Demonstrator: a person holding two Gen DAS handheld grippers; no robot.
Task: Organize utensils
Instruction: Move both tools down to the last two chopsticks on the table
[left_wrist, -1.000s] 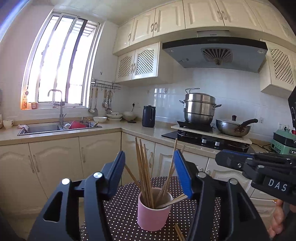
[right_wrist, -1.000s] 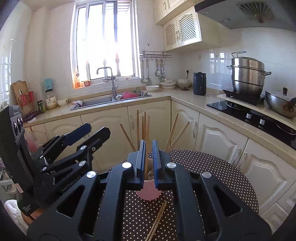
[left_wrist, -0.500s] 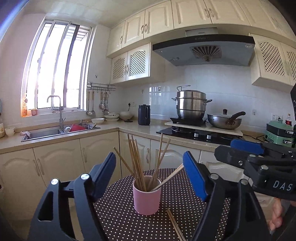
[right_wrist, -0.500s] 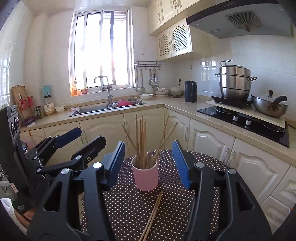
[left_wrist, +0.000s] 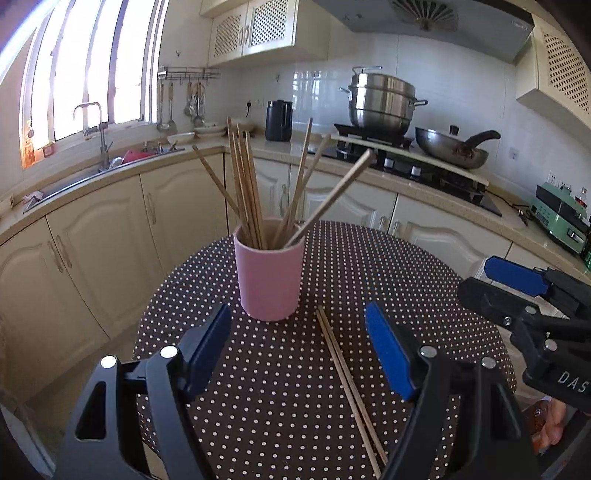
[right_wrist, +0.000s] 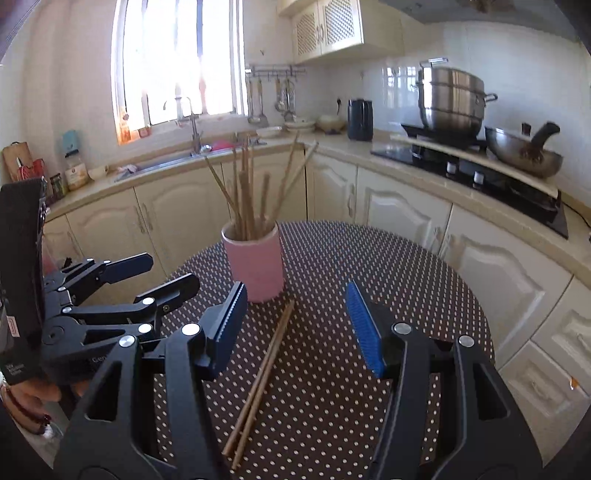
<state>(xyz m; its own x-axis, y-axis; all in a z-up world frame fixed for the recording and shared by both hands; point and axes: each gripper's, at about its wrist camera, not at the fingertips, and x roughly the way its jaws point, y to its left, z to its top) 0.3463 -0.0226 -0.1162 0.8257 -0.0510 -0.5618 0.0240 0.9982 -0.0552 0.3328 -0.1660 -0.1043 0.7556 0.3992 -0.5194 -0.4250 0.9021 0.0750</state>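
A pink cup (left_wrist: 269, 275) (right_wrist: 255, 264) stands upright on the round polka-dot table (left_wrist: 424, 295) (right_wrist: 388, 288), holding several wooden chopsticks (left_wrist: 247, 181) (right_wrist: 245, 192). Two loose chopsticks (left_wrist: 347, 384) (right_wrist: 264, 373) lie side by side on the cloth just in front of the cup. My left gripper (left_wrist: 299, 332) hovers open above the cloth, short of the cup, nothing between its blue pads. My right gripper (right_wrist: 295, 314) is open too, over the loose pair without touching it. Each gripper shows in the other's view: the right gripper (left_wrist: 517, 291) and the left gripper (right_wrist: 147, 273).
The table sits in a kitchen corner. Cream cabinets (right_wrist: 399, 206) and a counter with a sink (left_wrist: 96, 173) run behind it. A steel steamer pot (left_wrist: 382, 101), a wok (left_wrist: 450, 146) and a black kettle (left_wrist: 279, 120) stand on the counter. A hand (right_wrist: 26, 398) holds the left tool.
Both grippers dropped and tilted down toward the table, so the loose pair of chopsticks is now in full view. The right jaws went from shut to open; the left opened wider.
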